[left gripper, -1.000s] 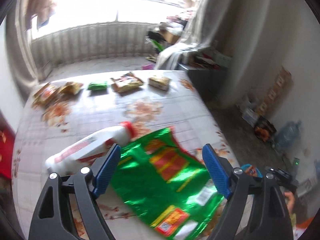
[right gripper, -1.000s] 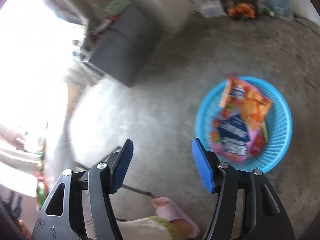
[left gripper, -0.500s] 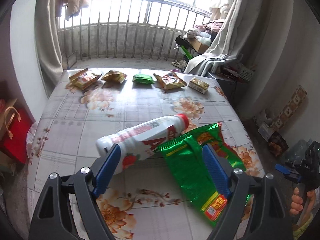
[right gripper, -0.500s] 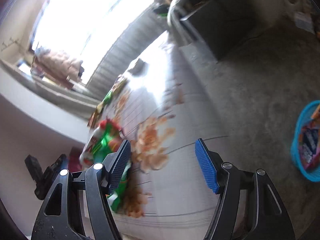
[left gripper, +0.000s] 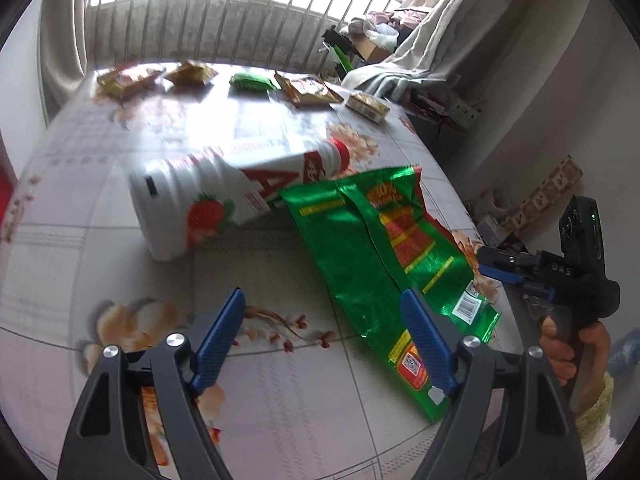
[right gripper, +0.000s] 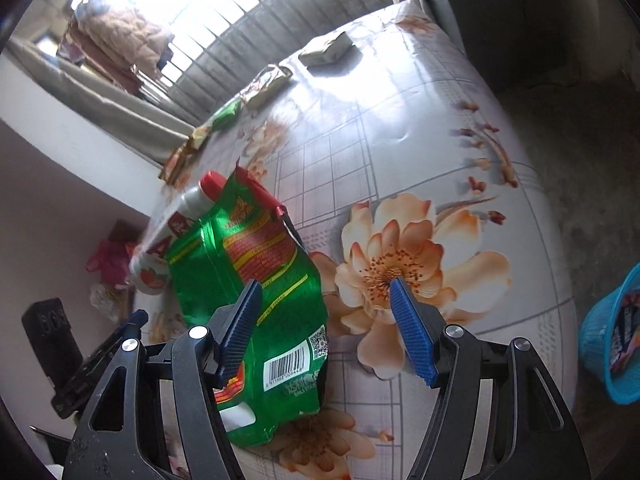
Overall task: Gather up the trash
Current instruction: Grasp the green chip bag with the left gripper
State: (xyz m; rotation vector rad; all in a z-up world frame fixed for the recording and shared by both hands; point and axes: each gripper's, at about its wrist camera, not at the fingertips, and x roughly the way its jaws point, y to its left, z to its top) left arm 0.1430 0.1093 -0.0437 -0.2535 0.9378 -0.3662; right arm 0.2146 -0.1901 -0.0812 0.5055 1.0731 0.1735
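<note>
Green foil snack bag (left gripper: pixel 372 256) lies flat on the flowered table (left gripper: pixel 120 168), against a toppled white bottle (left gripper: pixel 224 196). Left gripper (left gripper: pixel 324 340) hovers empty, jaws closing, bag under its right finger. Right gripper (right gripper: pixel 324 328), likewise closing on nothing, has the bag beneath its left finger.

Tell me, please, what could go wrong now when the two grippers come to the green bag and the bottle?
1. The green bag leans on the lying bottle; pulling it may roll the bottle.
2. The left gripper and right gripper, both closing with nothing gripped, face the same bag and may collide.
3. The bag hangs over the table edge and may slip beside the blue basket.
</note>
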